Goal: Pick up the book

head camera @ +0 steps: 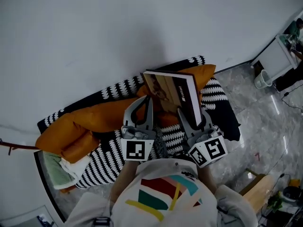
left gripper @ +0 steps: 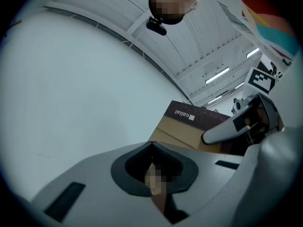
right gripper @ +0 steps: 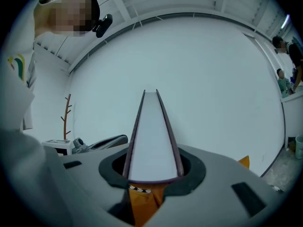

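A person stands over a sofa covered with a striped blanket and orange cushions, a gripper in each hand. The book is lifted clear of the sofa, held upright and tilted in front of the white wall. The right gripper clamps its lower edge; in the right gripper view, the pale page edge rises from between the jaws. The left gripper has its jaw tips pressed together beside the book's lower left corner. Whether they pinch that corner cannot be told.
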A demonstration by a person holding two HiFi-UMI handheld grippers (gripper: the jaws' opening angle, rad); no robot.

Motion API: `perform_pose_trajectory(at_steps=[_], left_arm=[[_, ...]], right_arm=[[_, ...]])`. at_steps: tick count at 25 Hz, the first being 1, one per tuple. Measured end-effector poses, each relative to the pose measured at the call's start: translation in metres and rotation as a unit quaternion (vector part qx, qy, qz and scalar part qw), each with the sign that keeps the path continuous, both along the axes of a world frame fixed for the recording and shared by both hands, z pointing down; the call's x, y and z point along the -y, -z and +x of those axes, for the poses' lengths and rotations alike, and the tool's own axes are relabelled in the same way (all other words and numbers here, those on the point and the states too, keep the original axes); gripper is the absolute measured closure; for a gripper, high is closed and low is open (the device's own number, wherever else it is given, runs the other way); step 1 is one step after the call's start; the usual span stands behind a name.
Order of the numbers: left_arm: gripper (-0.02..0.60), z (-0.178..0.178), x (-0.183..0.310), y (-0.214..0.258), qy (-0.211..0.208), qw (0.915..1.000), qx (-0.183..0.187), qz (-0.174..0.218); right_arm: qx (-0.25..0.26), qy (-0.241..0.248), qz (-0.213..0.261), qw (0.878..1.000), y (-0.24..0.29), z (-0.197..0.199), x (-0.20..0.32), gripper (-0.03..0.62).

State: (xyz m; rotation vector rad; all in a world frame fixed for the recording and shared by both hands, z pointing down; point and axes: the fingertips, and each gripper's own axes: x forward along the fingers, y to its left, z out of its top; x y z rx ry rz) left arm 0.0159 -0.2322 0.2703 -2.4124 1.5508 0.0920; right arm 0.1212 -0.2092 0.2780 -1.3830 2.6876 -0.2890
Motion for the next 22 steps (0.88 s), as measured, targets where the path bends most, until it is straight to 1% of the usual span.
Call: perform_pose_trajectory(at_steps=[3,10,14,22], left_arm=[[0.577,0.003,0.000,0.003,-0.003,0.9999,-0.015,0.001],[0.577,0.007,-0.003,0.002,0.000,1.0000,-0.001,0.001],[0.577,0.002,-0.004,-0.002,0.013,0.9999,0.001,-0.011],[0.577,-0.008,-0.003,0.007,0.031,0.9994,-0.015,0.006]], right_arm=[[0.017,0.008,-0.005,1.000,0.001,-0.001,-0.003,0.441],[0.020,0.016,-0.012,1.000,-0.001,-0.002,-0.002,0.441],[0.024,0.024,-0.010,0.999,-0.001,-0.003,-0.002,0.441],[0.019,0.030,-0.007,0.999,-0.001,-0.004,0.001,0.441]])
